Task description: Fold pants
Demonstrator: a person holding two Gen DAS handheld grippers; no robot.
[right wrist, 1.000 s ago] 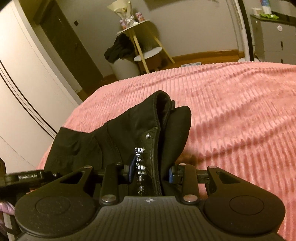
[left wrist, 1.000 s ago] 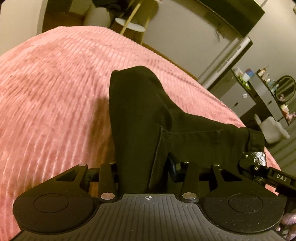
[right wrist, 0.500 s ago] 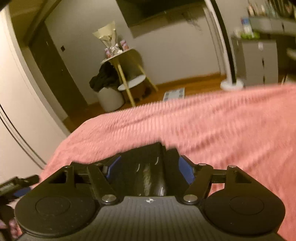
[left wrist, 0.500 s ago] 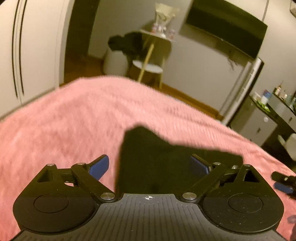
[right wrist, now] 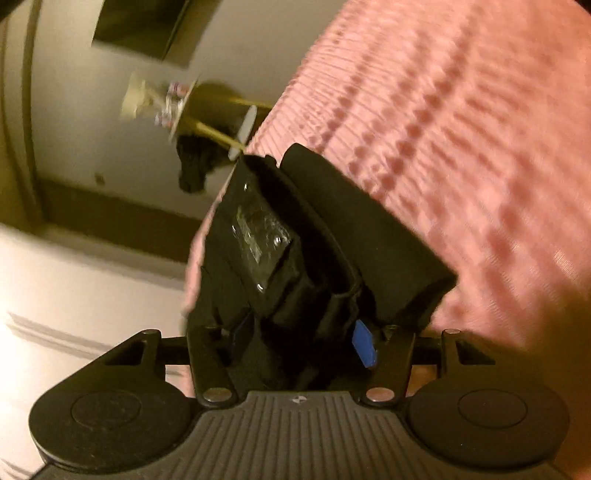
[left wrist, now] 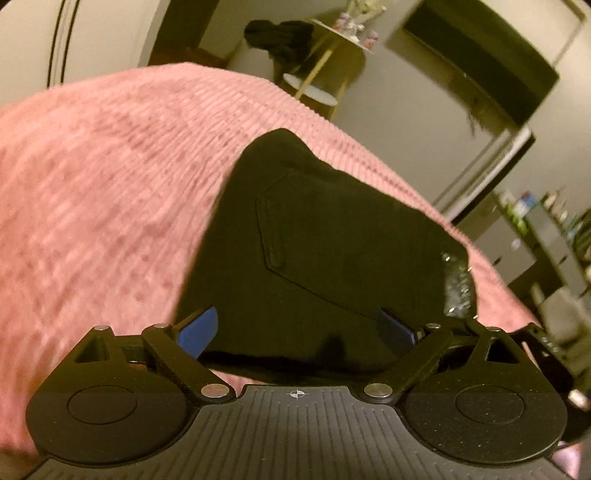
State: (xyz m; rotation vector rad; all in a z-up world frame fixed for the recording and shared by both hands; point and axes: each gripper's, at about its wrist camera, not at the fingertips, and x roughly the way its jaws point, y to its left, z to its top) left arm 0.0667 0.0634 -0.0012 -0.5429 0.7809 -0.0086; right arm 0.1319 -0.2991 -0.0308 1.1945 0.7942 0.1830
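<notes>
The black pants [left wrist: 332,251] lie folded on the pink ribbed bedspread [left wrist: 103,192], a back pocket facing up and a shiny label [left wrist: 458,288] at their right edge. My left gripper [left wrist: 299,328] is open, its blue pads spread wide just in front of the near edge of the pants, holding nothing. In the right wrist view, rolled sideways, my right gripper [right wrist: 301,339] has its blue pads around the thick waistband end of the pants [right wrist: 314,236]. Its jaws stand partly apart; I cannot tell if they grip the cloth.
Beyond the bed stand a wooden side table [left wrist: 325,62] with dark clothes on it, a wardrobe [left wrist: 55,33] at the left, and a grey dresser [left wrist: 543,236] with bottles at the right. The pink bedspread [right wrist: 461,129] fills the right wrist view.
Both grippers were shut on the pants a second ago. The left has opened and pulled back. The right has widened its jaws and rolled sideways. The pants now lie flatter on the bed.
</notes>
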